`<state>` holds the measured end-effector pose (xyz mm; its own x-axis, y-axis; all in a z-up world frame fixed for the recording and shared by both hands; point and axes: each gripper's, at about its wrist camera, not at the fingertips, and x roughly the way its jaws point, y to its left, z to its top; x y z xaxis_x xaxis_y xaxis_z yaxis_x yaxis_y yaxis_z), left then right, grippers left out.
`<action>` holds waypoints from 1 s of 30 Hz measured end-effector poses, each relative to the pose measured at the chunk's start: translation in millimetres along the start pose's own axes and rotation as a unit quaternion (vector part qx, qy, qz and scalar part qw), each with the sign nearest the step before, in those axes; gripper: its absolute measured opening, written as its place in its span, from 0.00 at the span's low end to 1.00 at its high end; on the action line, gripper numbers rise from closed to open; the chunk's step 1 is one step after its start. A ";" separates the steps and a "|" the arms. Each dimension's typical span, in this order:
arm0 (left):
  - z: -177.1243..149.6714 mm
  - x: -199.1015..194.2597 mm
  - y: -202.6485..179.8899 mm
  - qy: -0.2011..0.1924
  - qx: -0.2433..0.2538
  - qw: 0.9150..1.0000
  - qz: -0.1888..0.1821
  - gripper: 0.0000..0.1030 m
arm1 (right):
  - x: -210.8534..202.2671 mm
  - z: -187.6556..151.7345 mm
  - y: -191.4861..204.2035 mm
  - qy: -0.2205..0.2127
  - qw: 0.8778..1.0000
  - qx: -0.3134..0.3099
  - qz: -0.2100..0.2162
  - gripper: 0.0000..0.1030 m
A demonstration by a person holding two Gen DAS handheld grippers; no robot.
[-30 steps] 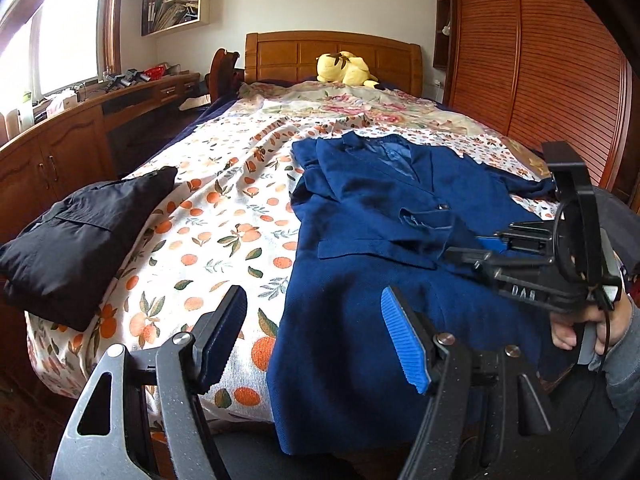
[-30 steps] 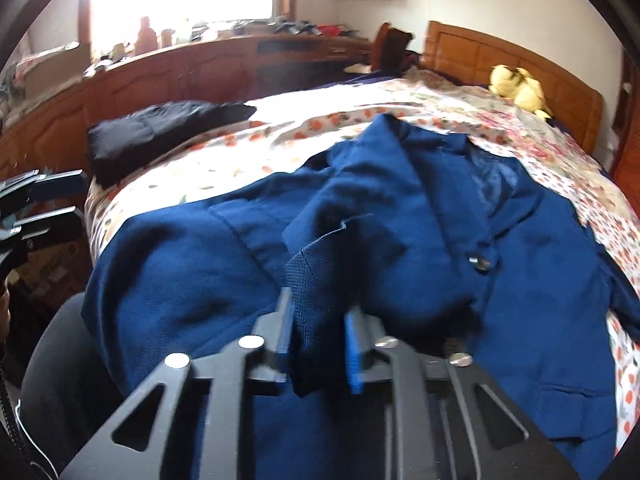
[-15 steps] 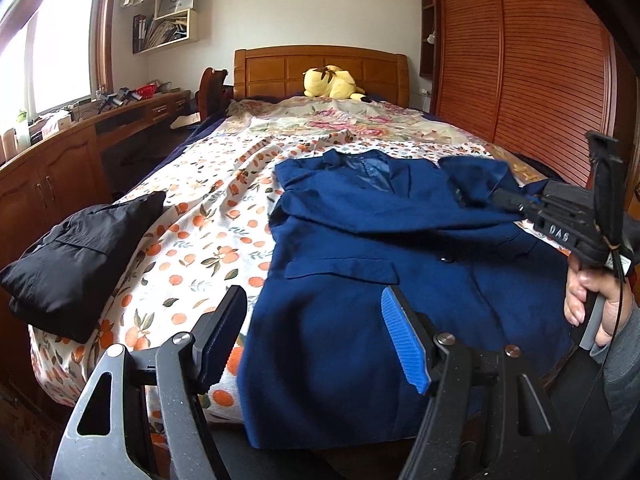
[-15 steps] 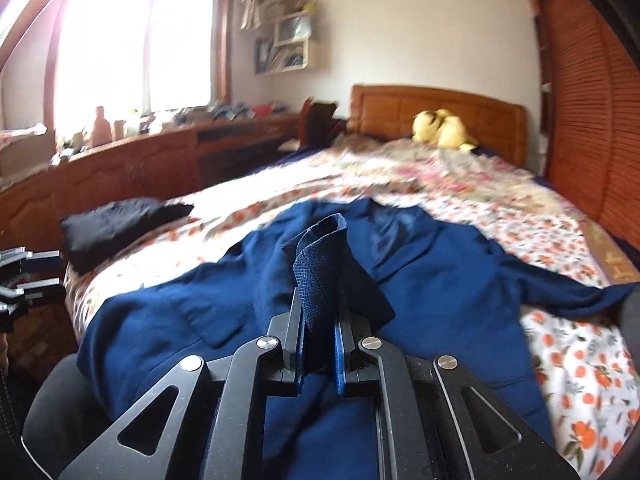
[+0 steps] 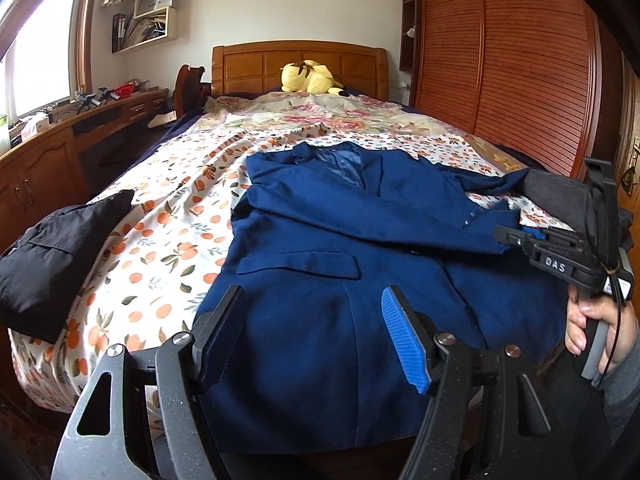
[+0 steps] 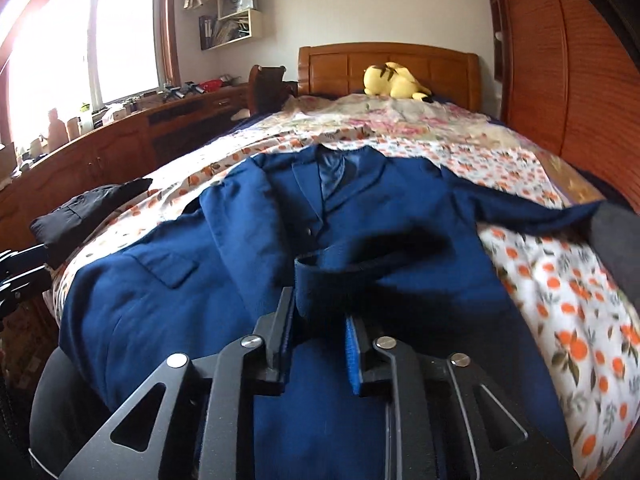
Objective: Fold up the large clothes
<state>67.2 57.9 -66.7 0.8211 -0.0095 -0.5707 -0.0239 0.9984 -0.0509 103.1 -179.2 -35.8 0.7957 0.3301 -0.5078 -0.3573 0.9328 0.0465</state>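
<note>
Your left hand-held gripper hangs wide open over the near hem of the blue jacket, nothing between its pads. The jacket lies face up on the bed, spread straight ahead of both grippers, collar away from you, its bottom edge hanging over the bed's foot below the left gripper. Your right hand-held gripper has just been opening its jaws; a folded sleeve cuff of the jacket still sits between them, against the left pad, with a gap showing at the blue right pad, so the cloth is no longer pinched. To the left of both grippers a folded black garment rests on the bed's edge. Far ahead, a yellow plush toy lies by the headboard. The wall shelf, up and to the left, holds books and papers.
</note>
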 end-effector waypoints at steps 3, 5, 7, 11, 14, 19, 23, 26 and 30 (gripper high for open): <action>-2.1 0.0 -1.7 0.001 0.000 1.000 -0.005 0.69 | -6.0 -3.7 -3.4 0.009 1.000 0.006 -0.008 0.41; -2.9 0.8 -2.3 0.002 0.001 1.000 -0.007 0.69 | -14.9 -6.5 -5.3 0.014 1.000 0.015 -0.006 0.51; -3.7 0.8 -3.1 0.002 0.002 1.000 -0.009 0.69 | -24.9 -7.5 -5.0 0.012 1.000 0.024 -0.004 0.55; -3.5 3.4 -5.9 0.001 0.005 1.000 -0.014 0.69 | -33.1 -9.2 -13.2 0.005 0.999 0.029 -0.014 0.56; -3.3 4.2 -9.5 -0.001 0.011 1.000 -0.018 0.69 | -41.0 -6.4 -18.7 -0.005 0.999 0.033 -0.020 0.57; -2.2 6.8 -16.3 0.001 0.017 0.999 -0.029 0.69 | -28.6 3.6 -24.6 0.004 0.999 0.009 -0.041 0.57; -1.2 9.0 -19.9 0.002 0.022 0.999 -0.033 0.69 | -6.2 12.4 -28.9 0.031 0.998 -0.020 -0.053 0.57; -1.0 11.7 -22.1 0.004 0.020 0.999 -0.037 0.69 | 15.4 18.0 -33.4 0.061 0.996 -0.032 -0.047 0.57; -3.5 14.6 -24.6 0.009 0.023 0.999 -0.041 0.69 | 41.4 16.8 -40.0 0.112 0.993 -0.028 -0.026 0.57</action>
<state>77.8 33.0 -76.6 0.8088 -0.0910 -0.5809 0.0694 0.9958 -0.0593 158.6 -200.4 -44.2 0.6877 0.2360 -0.6866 -0.3502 0.9362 -0.0289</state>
